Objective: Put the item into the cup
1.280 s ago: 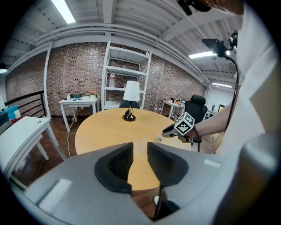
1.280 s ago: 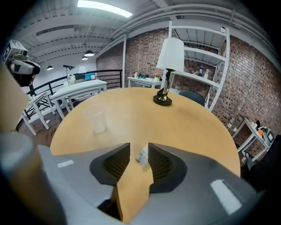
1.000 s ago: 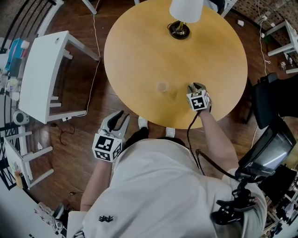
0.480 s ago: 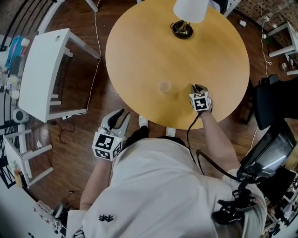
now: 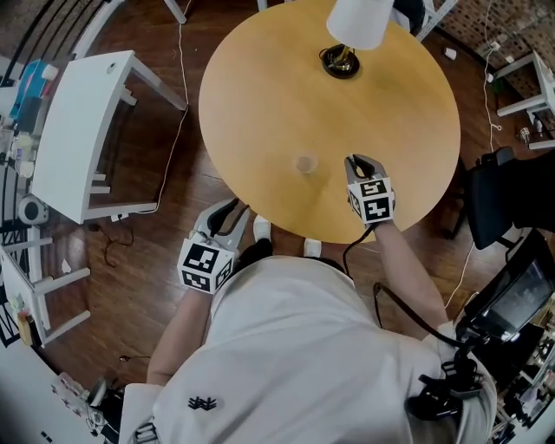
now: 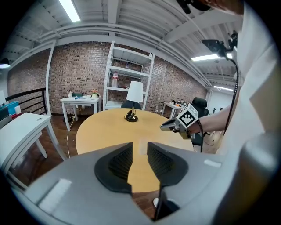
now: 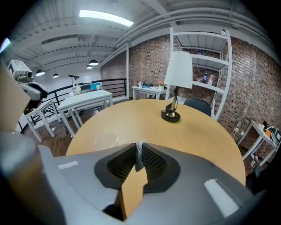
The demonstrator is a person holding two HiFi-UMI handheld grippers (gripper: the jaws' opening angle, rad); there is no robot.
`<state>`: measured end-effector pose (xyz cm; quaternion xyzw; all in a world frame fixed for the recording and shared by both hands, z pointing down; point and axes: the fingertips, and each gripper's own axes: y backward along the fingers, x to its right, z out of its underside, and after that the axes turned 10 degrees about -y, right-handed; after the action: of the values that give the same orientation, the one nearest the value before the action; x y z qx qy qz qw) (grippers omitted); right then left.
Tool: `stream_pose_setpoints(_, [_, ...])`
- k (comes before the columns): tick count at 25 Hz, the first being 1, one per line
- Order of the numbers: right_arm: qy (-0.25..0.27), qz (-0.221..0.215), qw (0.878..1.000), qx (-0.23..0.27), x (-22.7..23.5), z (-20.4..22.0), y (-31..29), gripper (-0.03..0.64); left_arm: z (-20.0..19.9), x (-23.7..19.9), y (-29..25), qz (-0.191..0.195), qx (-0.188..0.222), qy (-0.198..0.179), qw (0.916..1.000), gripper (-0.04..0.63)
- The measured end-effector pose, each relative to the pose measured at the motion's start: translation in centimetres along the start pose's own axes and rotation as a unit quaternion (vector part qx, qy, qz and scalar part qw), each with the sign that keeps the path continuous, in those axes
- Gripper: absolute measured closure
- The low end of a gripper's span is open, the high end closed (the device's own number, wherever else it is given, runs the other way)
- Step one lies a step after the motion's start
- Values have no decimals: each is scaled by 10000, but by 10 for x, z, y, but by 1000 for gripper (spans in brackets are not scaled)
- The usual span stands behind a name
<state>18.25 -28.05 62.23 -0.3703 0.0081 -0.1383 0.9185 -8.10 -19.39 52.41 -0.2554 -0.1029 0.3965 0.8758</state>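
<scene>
A clear plastic cup [image 5: 304,164] stands on the round wooden table [image 5: 260,95]; in the right gripper view the cup [image 7: 106,139] is faint, ahead and to the left of the jaws. My right gripper [image 5: 358,162] hovers just right of it, shut on a thin flat item [image 7: 138,154] with a brown card tag [image 7: 133,191] hanging down. My left gripper [image 5: 227,212] is off the table, beside its near-left edge, open by a narrow gap with nothing in it [image 6: 139,154].
A lamp with a white shade [image 5: 360,19] and dark base [image 5: 339,61] stands at the table's far side. A white side table [image 5: 78,130] is on the left, a black chair [image 5: 499,195] on the right. Cables lie on the wooden floor.
My right gripper has risen a little and edged toward the cup, still gripping the item. My left gripper has drifted slightly closer to the table edge.
</scene>
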Motion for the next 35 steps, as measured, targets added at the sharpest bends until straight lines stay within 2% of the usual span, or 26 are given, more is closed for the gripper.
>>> stream_pose_setpoints(7, [467,-582,9968,275,-61,-43,8,571,0,0,5,-93,87,70,9999,514])
stream_pose_setpoints(16, [835,-952,9919,112,-103,-39,-17,571,18,-17,26,-396,35,259,9989,514])
stream_pose_setpoints(24, [1076,-989,9888,-309,-107,-12,-46,561,23,-23,41,-560,-13,317,9979,514])
stream_pose_setpoints(28, [1220,-1001,9859,-561,-106,1,-58,508,24,-24,45,-594,-37,311,9977,514])
stream_pose_setpoints(35, [1081,-922,9889,-435,-100,-7,-52,502,21,-26,46,-558,-24,268,9981,514])
